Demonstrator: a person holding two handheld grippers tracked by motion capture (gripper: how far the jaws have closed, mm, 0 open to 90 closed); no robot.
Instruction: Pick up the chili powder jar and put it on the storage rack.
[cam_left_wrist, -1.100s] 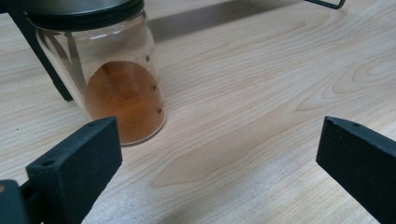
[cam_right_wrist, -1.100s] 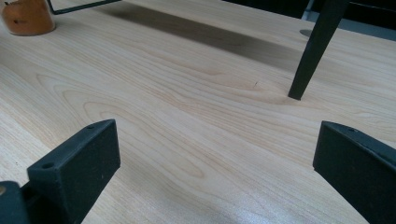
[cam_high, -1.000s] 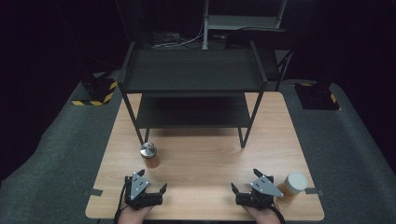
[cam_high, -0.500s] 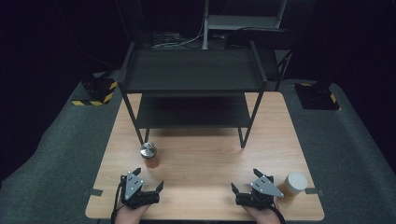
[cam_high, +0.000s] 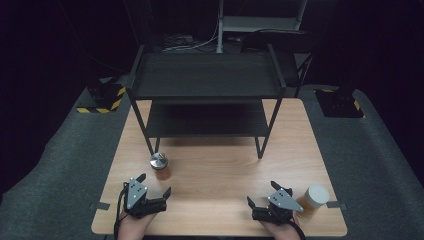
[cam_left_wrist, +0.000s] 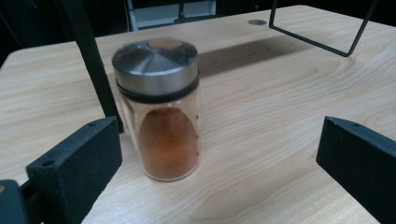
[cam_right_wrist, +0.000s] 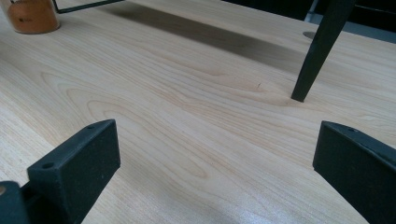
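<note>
A glass spice jar (cam_high: 160, 166) with a steel lid and orange powder stands on the wooden table (cam_high: 225, 165), just in front of the black rack's front left leg. My left gripper (cam_high: 154, 184) is open right behind it. In the left gripper view the jar (cam_left_wrist: 161, 112) stands a little ahead of the wide-apart jaws, nearer the left one and touching neither. My right gripper (cam_high: 262, 193) rests open near the front right of the table, with bare wood between its jaws (cam_right_wrist: 217, 158). A second jar (cam_high: 315, 199) with a white lid stands just right of the right gripper.
A black two-tier rack (cam_high: 207, 75) fills the back half of the table, and its front right leg (cam_right_wrist: 322, 51) comes down ahead of the right gripper. The orange jar (cam_right_wrist: 30, 16) sits far off at the right gripper view's top left. Grey padding (cam_high: 60, 165) surrounds the table.
My left gripper has shifted slightly left and forward, closer to the orange jar. The right gripper and both jars have stayed in place.
</note>
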